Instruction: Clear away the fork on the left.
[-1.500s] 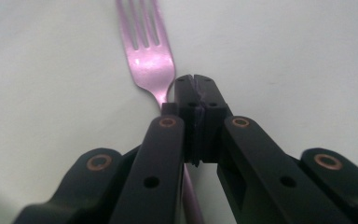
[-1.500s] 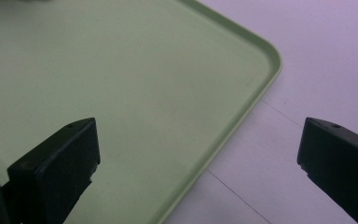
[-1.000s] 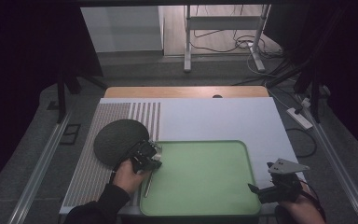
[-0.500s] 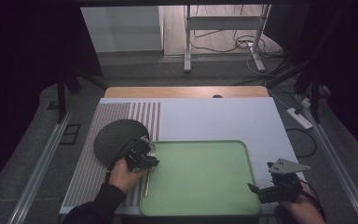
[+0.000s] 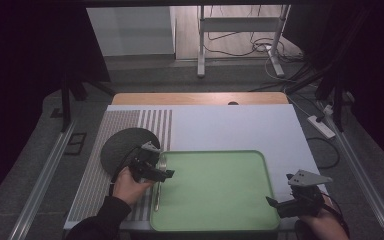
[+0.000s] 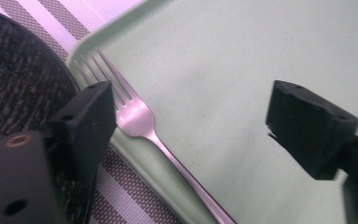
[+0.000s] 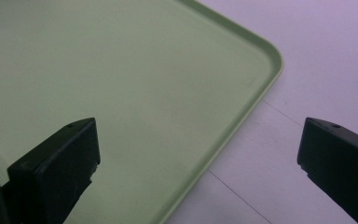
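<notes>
Now spread wide above the fork (image 6: 140, 122), just opened, nothing pinched by the left gripper (image 6: 191, 116). Lying freed along the left wall of the green tray (image 5: 215, 192), tines near the dark round mat (image 5: 125, 147). Could snag the handle if lifted carelessly, tipping it over the rim. Likewise agape and empty at the tray's right corner, the right gripper (image 7: 198, 149).
</notes>
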